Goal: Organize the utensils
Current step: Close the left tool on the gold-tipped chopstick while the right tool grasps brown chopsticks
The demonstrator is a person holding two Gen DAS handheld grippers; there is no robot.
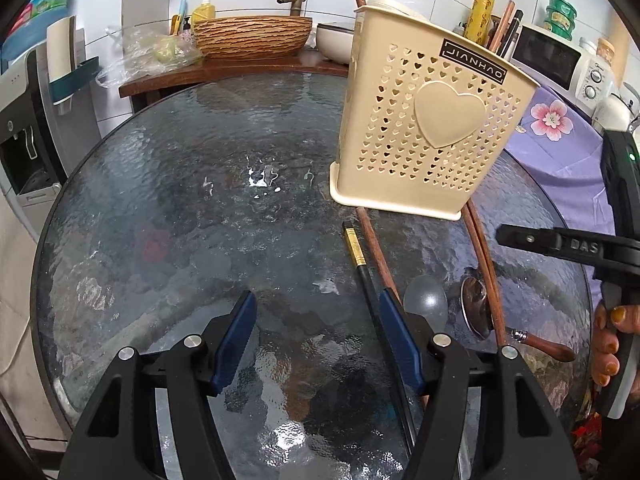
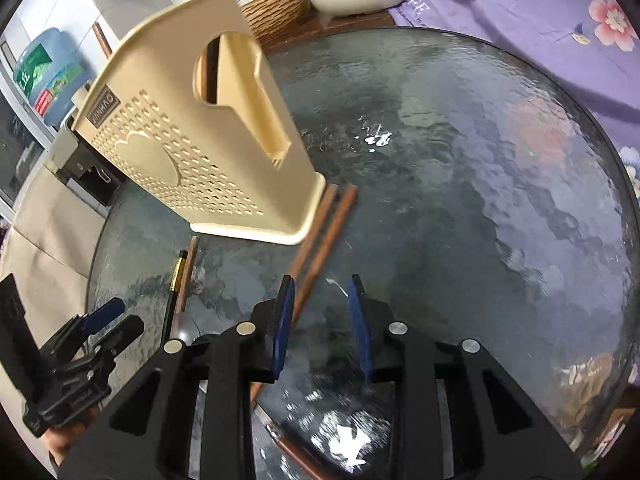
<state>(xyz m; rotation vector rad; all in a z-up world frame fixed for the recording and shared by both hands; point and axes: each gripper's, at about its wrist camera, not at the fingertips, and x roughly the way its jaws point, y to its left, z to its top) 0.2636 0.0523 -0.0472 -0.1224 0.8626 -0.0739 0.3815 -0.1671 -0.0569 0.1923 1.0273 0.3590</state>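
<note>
Round glass table [image 1: 180,200], wicker basin [image 1: 253,36], white microwave [image 1: 560,62], purple floral cloth [image 2: 560,40], perhaps a water dispenser [image 1: 24,120]

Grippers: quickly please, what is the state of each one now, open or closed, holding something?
Left gripper: open, holding nothing.
Right gripper: partly open, nothing gripped; the brown chopsticks lie just beside its left finger.

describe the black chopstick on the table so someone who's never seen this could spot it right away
Start at the round glass table and find the cream utensil holder with the heart on its front. Just in front of its base, loose sticks lie on the glass. The black chopstick is the leftmost in the left wrist view, and unlike the plain brown chopsticks beside it, it is black with a gold band near its end.
</note>
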